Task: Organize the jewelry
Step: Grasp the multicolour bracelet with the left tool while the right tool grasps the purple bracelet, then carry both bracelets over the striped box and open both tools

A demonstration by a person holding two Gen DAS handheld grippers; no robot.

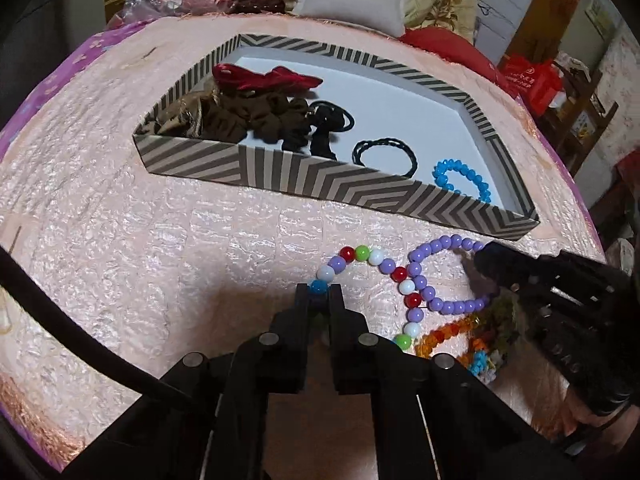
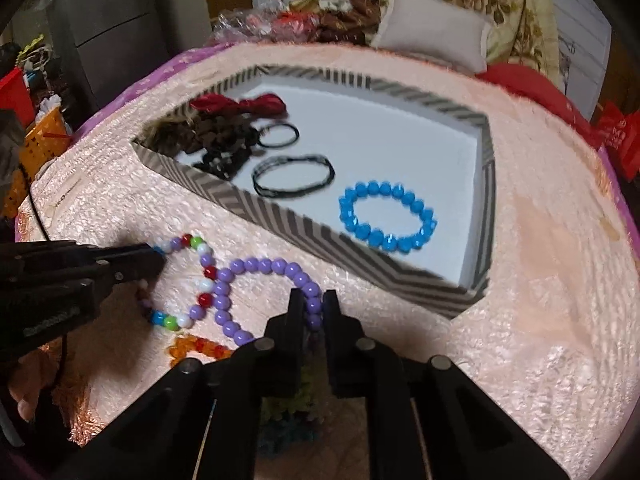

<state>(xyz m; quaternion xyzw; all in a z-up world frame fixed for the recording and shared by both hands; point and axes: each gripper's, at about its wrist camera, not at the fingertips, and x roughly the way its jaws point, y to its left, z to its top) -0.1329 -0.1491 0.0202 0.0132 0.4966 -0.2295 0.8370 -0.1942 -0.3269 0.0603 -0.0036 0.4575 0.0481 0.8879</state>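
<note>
The left gripper (image 1: 319, 294) was clenched on the multicoloured bead strand (image 1: 376, 258); the right gripper (image 2: 313, 304) pinched the purple bracelet (image 2: 256, 267). Both pieces lay overlapped on the pink quilt (image 1: 140, 240), with the striped tray (image 1: 320, 184) just beyond, nearer the right.

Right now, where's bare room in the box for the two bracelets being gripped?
Free: white floor of the striped box behind the blue bracelet, out to the far and right walls. Crowded: left end, piled with brown scrunchies, red ribbon and black hair ties. The left gripper holds the multicolour bracelet; the right gripper holds the purple one.
</note>
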